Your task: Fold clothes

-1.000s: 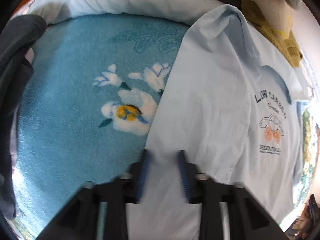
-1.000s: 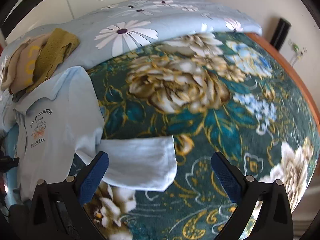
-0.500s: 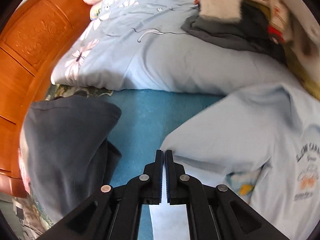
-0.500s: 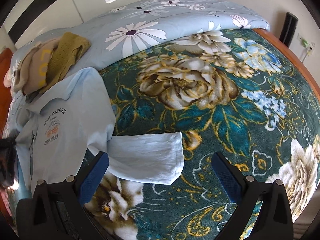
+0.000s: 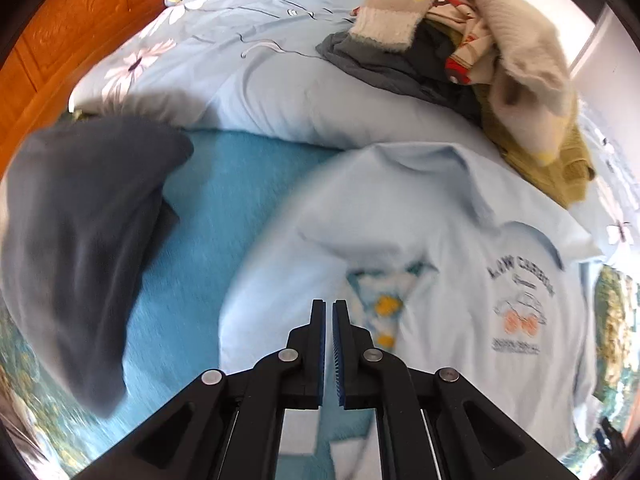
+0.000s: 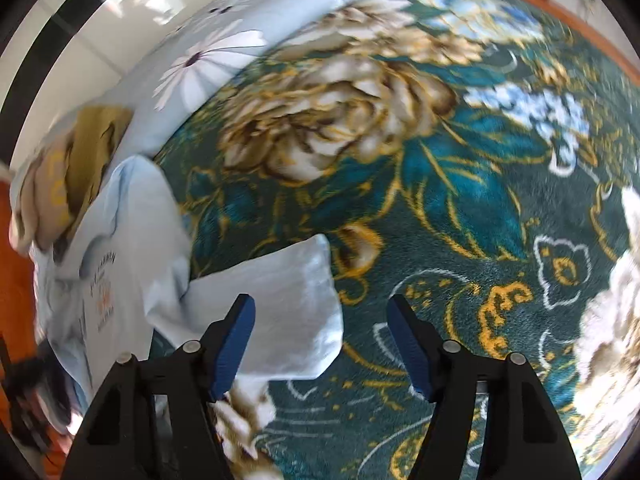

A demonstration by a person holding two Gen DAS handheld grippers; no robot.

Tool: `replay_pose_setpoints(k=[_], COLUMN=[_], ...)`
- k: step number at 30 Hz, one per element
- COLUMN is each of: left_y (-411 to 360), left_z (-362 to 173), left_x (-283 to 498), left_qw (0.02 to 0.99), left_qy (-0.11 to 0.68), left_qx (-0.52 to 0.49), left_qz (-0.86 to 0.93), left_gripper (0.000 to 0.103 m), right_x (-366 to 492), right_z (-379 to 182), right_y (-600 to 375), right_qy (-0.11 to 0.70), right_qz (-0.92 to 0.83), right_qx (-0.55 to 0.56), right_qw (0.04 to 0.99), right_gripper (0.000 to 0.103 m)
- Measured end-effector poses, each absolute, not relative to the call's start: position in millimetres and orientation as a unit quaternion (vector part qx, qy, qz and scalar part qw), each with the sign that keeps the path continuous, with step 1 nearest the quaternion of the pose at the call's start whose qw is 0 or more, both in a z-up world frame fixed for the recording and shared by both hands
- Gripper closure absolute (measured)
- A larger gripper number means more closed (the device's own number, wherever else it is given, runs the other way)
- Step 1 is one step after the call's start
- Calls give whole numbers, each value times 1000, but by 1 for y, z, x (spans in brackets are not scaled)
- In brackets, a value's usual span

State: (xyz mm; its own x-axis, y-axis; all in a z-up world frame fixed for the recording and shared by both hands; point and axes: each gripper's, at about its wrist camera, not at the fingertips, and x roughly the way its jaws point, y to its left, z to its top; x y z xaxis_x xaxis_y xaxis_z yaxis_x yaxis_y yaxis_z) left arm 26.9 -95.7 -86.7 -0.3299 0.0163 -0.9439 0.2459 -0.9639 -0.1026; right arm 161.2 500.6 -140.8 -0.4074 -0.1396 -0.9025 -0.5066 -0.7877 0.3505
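Note:
A light blue T-shirt (image 5: 420, 240) with a printed chest logo lies on the bed; it also shows at the left of the right wrist view (image 6: 132, 240). My left gripper (image 5: 328, 308) is shut on the shirt's left sleeve edge and holds it lifted over the shirt body. The shirt's other sleeve (image 6: 280, 300) lies spread on the dark floral blanket. My right gripper (image 6: 320, 312) is open just above that sleeve, with the sleeve's outer end between its fingers.
A dark grey garment (image 5: 80, 220) lies at the left on the teal blanket (image 5: 224, 208). A pile of clothes (image 5: 480, 60) sits on the pale blue duvet (image 5: 240, 60) behind the shirt. The wooden headboard (image 5: 60, 40) is at far left.
My left gripper shut on the sleeve edge, lifted it and carried it over the shirt body. My right gripper narrowed its opening and moved closer to the other sleeve.

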Motion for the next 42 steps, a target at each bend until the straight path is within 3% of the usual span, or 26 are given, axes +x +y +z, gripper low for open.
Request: replay_pose_setpoints(k=[4, 6, 12, 17, 25, 35, 37, 40, 42], left_y=[-87, -83, -61, -47, -47, -49, -51, -56, -58], left_z=[-80, -77, -72, -71, -72, -80, -82, -88, -94], left_x=[40, 41, 42, 38, 30, 27, 30, 38, 47], left_qw=[63, 58, 37, 27, 39, 35, 29, 17, 7], left_qy=[137, 149, 152, 141, 128, 139, 142, 153, 158], left_qx=[575, 571, 570, 576, 578, 591, 594, 601, 607], left_qz=[-804, -805, -807, -805, -805, -794, -792, -785, -779], left_gripper=[96, 96, 96, 96, 96, 95, 92, 78, 72], right_x=[153, 152, 150, 139, 99, 78, 83, 97, 110], right_z=[-151, -150, -154, -135, -86, -99, -94, -78, -69], right_y=[502, 503, 504, 525, 611, 631, 626, 614, 600], right_qy=[311, 332, 370, 373, 297, 287, 283, 268, 262], right_qz=[777, 778, 763, 784, 825, 805, 809, 818, 826], right_qx=[-534, -524, -523, -486, -433, -457, -451, -439, -433], right_qw=[117, 104, 89, 100, 211, 246, 248, 257, 249], right_gripper=[47, 69, 95, 97, 97, 97, 94, 86, 62])
